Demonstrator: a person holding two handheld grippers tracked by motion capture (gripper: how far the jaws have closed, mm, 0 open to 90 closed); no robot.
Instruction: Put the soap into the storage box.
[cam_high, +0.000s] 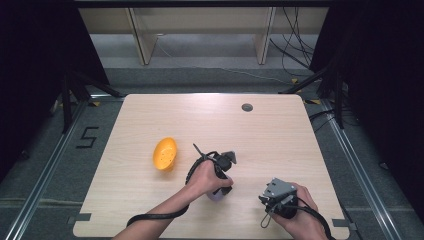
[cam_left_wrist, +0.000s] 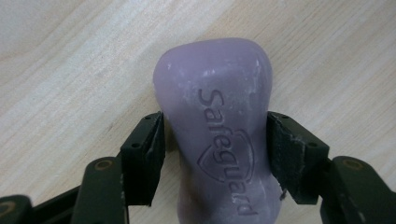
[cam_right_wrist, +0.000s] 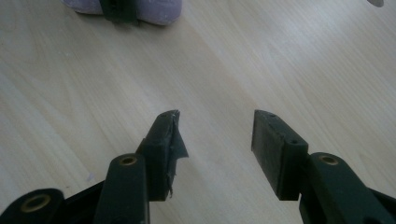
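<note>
A purple soap bar (cam_left_wrist: 219, 93) stamped "Safeguard" lies flat on the wooden table (cam_high: 270, 140). My left gripper (cam_left_wrist: 215, 119) stands over it, its two black pads pressed against the bar's narrow waist on both sides. In the high view the left gripper (cam_high: 224, 186) points down near the table's front middle, and the soap (cam_high: 215, 196) peeks out below the hand. My right gripper (cam_right_wrist: 215, 114) is open over bare wood with nothing between its fingers. It rests at the front right in the high view (cam_high: 265, 200). The right gripper view also catches the soap (cam_right_wrist: 159, 11) at its top edge.
An orange oval dish (cam_high: 165, 153) sits on the table to the left of the left hand. A small grey round grommet (cam_high: 247, 107) is set in the table near its far edge. Cables trail from both grippers toward the front edge.
</note>
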